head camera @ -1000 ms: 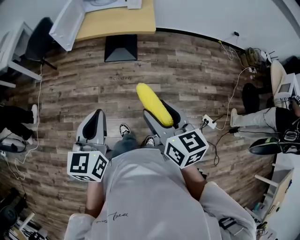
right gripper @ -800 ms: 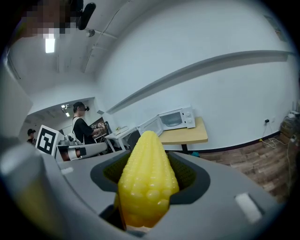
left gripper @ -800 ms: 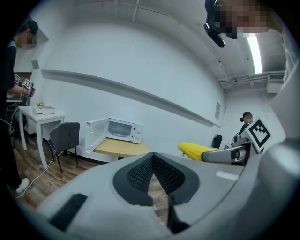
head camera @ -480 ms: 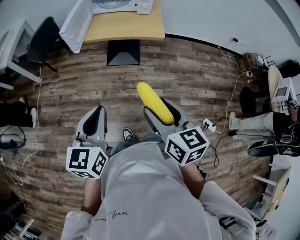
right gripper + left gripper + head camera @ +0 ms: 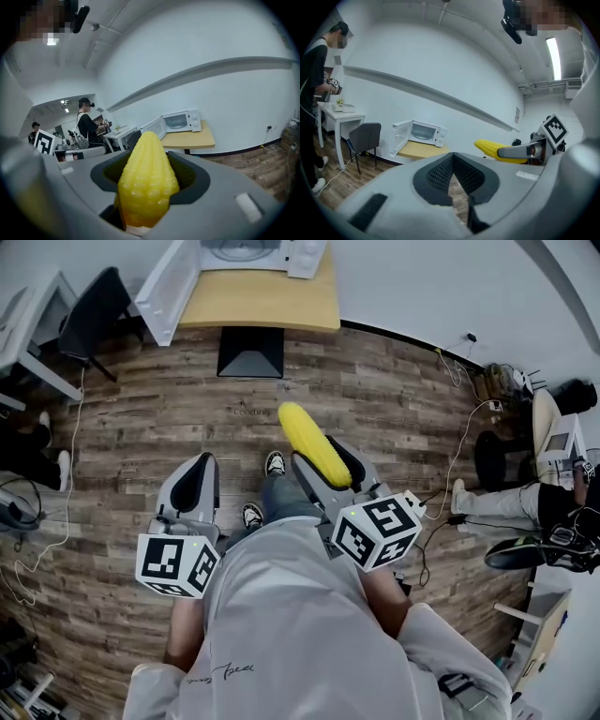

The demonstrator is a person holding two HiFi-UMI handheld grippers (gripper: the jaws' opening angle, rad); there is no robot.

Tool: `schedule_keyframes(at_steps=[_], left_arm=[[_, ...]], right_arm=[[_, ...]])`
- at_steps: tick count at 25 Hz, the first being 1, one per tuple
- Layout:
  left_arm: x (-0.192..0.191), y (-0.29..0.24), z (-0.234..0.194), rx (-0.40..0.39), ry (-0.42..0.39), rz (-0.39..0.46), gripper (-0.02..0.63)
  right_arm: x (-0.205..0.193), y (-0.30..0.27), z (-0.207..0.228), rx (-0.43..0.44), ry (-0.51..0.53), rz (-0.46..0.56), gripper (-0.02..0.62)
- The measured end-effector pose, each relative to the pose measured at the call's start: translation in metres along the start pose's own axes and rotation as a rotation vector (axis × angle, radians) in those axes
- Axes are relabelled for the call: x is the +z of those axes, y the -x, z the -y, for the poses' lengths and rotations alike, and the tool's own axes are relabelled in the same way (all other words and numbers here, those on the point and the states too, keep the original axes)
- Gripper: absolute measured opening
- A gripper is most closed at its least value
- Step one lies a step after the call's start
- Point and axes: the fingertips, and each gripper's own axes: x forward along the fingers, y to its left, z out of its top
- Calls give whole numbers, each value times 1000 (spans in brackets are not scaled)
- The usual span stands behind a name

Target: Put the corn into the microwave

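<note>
Right gripper (image 5: 328, 465) clamps the corn (image 5: 307, 435), tip aimed toward the open microwave (image 5: 246, 249); left gripper (image 5: 194, 488) hangs closed, holding nothing.

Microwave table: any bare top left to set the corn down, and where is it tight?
Bare wood runs along the front of the table, between the microwave and the near edge, plus a thin strip to the microwave's right. The left end is crowded: the open door hangs out past the table edge, with a chair just beyond it.

no readable text, shirt (image 5: 281, 615) script too blurred
</note>
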Motion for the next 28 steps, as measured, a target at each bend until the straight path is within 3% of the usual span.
schedule_keyframes(at_steps=[11, 28], left_arm=[[11, -40, -27, 28, -6, -10, -9], [67, -179, -94, 76, -4, -34, -9]], right_arm=[[23, -53, 22, 27, -8, 19, 264], [98, -192, 99, 89, -18, -23, 264]])
